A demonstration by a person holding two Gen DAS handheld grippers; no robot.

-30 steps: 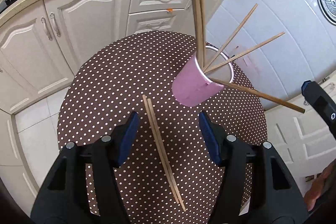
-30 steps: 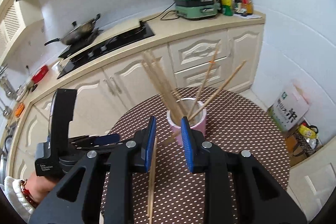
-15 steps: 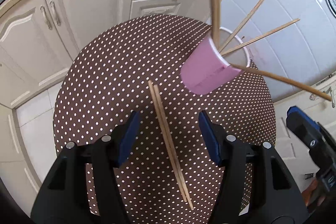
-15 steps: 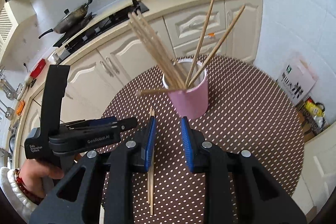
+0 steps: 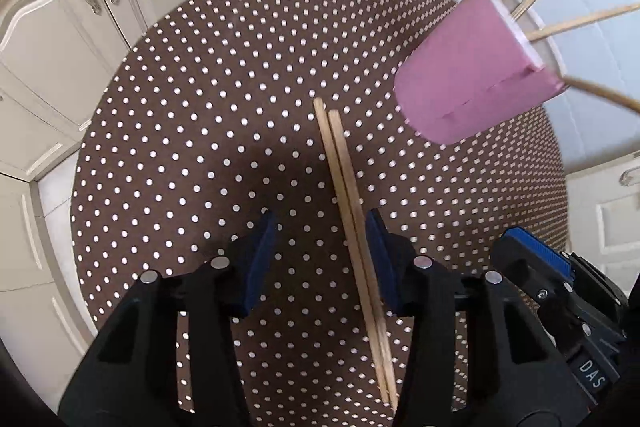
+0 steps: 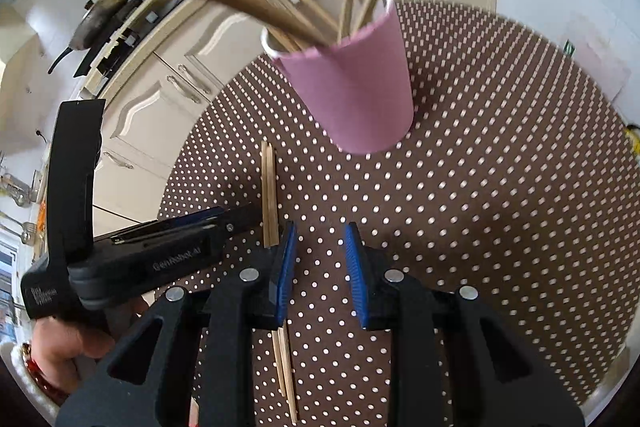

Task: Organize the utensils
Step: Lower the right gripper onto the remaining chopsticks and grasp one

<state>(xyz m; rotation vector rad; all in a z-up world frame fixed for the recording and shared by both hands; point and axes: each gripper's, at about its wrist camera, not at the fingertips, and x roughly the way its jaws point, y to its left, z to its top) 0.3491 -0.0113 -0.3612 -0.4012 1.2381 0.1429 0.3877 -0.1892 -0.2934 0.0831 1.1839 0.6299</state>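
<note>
Left wrist view: the left tongs (image 5: 320, 259) are closing over the pair of chopsticks (image 5: 344, 195) lying flat on the dotted table (image 5: 180, 147); the pair runs between the blue pads, close against one pad, not yet pinched. The pink cup (image 5: 476, 79) stands beyond, chopsticks fanning from it.

Right wrist view: the right tongs (image 6: 320, 267) are narrow and empty, the pair of chopsticks (image 6: 270, 195) passing just outside one finger. The pink cup (image 6: 356, 91) stands ahead.
</note>
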